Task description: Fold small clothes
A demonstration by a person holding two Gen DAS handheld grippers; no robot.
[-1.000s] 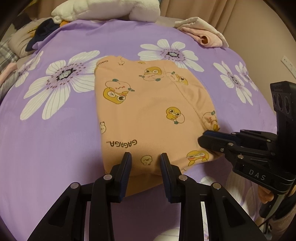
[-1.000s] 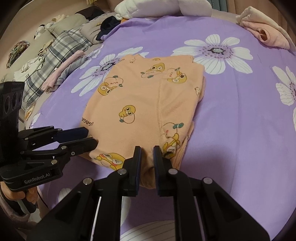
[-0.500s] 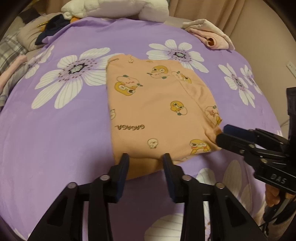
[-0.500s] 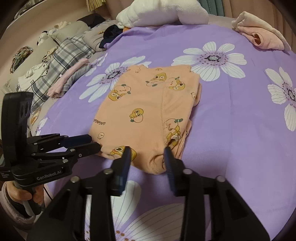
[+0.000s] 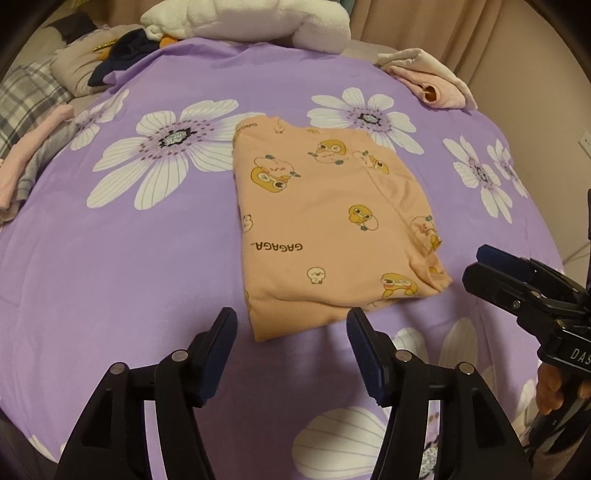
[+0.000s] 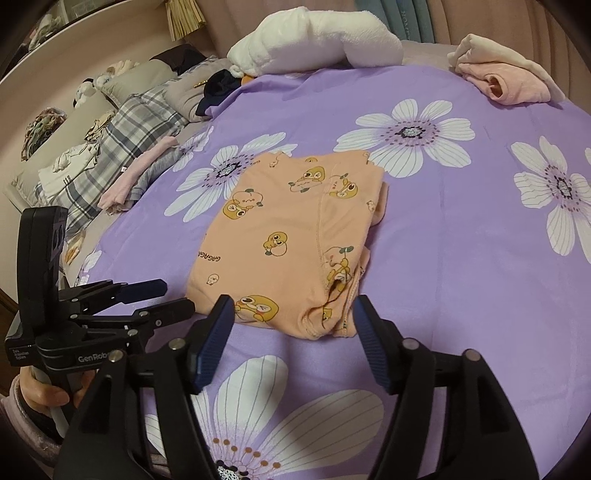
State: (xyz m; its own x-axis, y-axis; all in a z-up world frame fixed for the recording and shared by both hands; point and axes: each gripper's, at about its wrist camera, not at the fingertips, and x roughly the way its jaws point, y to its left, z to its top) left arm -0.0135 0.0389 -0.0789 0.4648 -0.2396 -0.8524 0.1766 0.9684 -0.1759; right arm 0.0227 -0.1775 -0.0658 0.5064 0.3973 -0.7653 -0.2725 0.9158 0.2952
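A small peach garment with cartoon duck prints and "GAGAGA" lettering (image 5: 328,225) lies folded into a flat rectangle on the purple flowered bedspread (image 5: 122,266); it also shows in the right wrist view (image 6: 291,240). My left gripper (image 5: 291,325) is open and empty, just short of the garment's near edge. My right gripper (image 6: 293,314) is open and empty, its fingers either side of the garment's near corner without touching it. Each gripper shows in the other's view, the right one (image 5: 491,266) and the left one (image 6: 162,295).
A white plush pillow (image 5: 251,22) lies at the far edge of the bed. A crumpled pink and cream garment (image 5: 432,79) sits at the far right. Plaid and grey pillows with other clothes (image 6: 122,147) lie at the left side.
Both grippers have opened and drawn back from the garment's near edge, letting it go. The garment now lies flat and free on the bedspread.
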